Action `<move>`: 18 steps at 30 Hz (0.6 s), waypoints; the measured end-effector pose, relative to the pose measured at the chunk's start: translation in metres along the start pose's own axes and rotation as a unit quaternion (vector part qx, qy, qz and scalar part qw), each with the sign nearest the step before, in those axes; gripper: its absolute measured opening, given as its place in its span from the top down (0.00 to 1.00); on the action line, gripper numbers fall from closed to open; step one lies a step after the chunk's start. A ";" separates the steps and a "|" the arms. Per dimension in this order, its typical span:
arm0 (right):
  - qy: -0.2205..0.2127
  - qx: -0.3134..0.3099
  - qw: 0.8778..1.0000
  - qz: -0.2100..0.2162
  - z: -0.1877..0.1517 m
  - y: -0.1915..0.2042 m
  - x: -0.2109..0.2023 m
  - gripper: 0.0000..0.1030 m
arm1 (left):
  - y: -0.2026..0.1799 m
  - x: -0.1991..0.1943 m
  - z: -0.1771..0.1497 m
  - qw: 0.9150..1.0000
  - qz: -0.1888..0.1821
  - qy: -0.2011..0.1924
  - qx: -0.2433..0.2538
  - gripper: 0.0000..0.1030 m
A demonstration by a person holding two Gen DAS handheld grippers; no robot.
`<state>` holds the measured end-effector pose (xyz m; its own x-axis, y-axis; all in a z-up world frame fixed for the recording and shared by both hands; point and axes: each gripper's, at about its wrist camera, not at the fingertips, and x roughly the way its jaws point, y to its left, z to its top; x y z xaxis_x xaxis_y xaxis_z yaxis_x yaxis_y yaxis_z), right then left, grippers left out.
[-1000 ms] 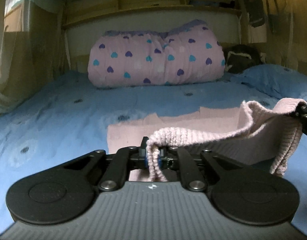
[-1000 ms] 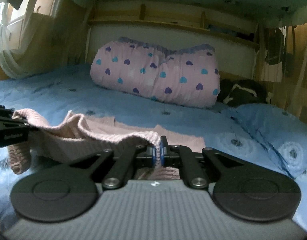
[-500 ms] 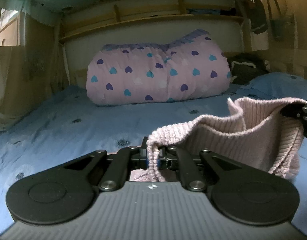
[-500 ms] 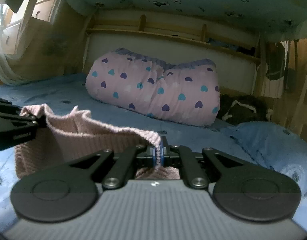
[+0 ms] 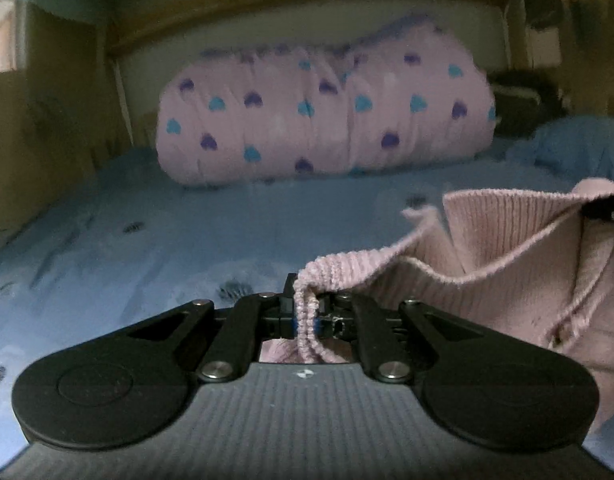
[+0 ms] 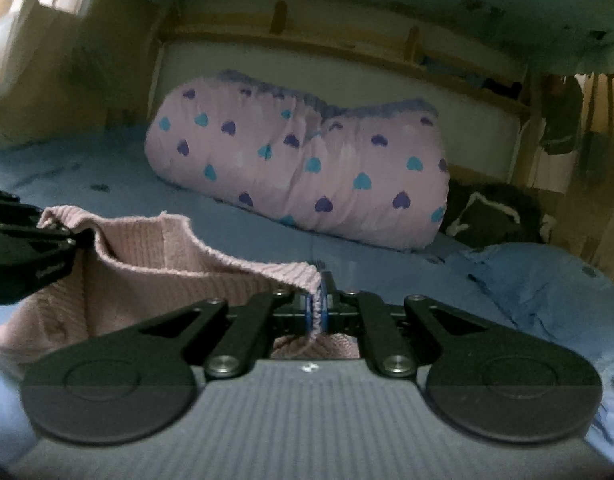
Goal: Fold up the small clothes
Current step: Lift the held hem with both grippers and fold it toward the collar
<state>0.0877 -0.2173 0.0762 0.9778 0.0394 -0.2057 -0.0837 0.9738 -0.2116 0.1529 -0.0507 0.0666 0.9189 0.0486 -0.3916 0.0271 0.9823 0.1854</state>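
pink knit garment [image 5: 507, 248] lower part hidden behind gripper [image 5: 307, 312].

A pink ribbed knit garment [image 5: 507, 248] hangs slack above the blue bedsheet, pinched at two edge points, sagging toward 6 o'clock

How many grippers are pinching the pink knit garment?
2. The left gripper is shut on one corner of the pink knit garment, the right gripper on the other.

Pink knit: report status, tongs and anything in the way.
Left tongs and right tongs both shut on pink knit. Knit slung between them above blue sheet. Heart-print bedding roll lies ahead, apart.
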 end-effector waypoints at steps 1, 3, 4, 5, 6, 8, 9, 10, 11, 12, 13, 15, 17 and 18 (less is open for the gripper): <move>0.008 -0.005 1.000 -0.004 -0.002 0.002 0.012 0.93 | -0.001 0.014 -0.002 1.000 -0.003 0.015 0.005 0.93; 0.028 -0.015 0.999 -0.010 -0.008 0.006 0.034 0.93 | -0.004 0.036 -0.007 0.999 -0.010 0.041 0.014 0.92; 0.041 -0.020 0.999 -0.011 -0.013 0.009 0.044 0.93 | -0.004 0.047 -0.011 0.998 -0.011 0.053 0.017 0.92; 0.056 -0.024 0.998 -0.012 -0.018 0.011 0.055 0.93 | -0.005 0.058 -0.014 0.998 -0.010 0.063 0.020 0.92; 0.066 -0.026 0.997 -0.013 -0.023 0.013 0.063 0.93 | -0.005 0.066 -0.017 0.997 -0.010 0.071 0.021 0.92; 0.087 -0.034 0.996 -0.015 -0.034 0.018 0.080 0.93 | -0.005 0.078 -0.024 0.997 -0.010 0.079 0.019 0.92; 0.098 -0.035 0.994 -0.016 -0.039 0.019 0.088 0.93 | -0.005 0.082 -0.026 0.997 -0.011 0.078 0.020 0.91; 0.107 -0.033 0.994 -0.017 -0.044 0.020 0.094 0.93 | -0.006 0.084 -0.027 0.997 -0.010 0.076 0.025 0.91; 0.119 -0.030 0.992 -0.018 -0.049 0.021 0.101 0.92 | -0.008 0.086 -0.027 0.997 -0.009 0.075 0.034 0.91; 0.129 -0.028 0.991 -0.017 -0.053 0.020 0.107 0.91 | -0.009 0.088 -0.027 0.996 -0.008 0.075 0.039 0.90; 0.134 -0.024 0.990 -0.016 -0.056 0.020 0.111 0.91 | -0.010 0.088 -0.026 0.996 -0.009 0.075 0.042 0.90; 0.135 -0.014 0.991 -0.008 -0.060 0.016 0.118 0.90 | -0.009 0.086 -0.023 0.996 -0.013 0.075 0.040 0.89; 0.130 -0.006 0.991 0.006 -0.062 0.012 0.120 0.90 | -0.003 0.077 -0.019 0.997 -0.016 0.071 0.029 0.80; 0.129 -0.001 0.992 0.011 -0.061 0.010 0.120 0.90 | 0.000 0.072 -0.016 0.998 -0.013 0.065 0.021 0.65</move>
<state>0.1921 -0.2170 -0.0088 0.8942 0.0013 -0.4477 -0.1046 0.9730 -0.2060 0.2126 -0.0439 0.0242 0.8588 0.0493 -0.5100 0.0693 0.9750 0.2109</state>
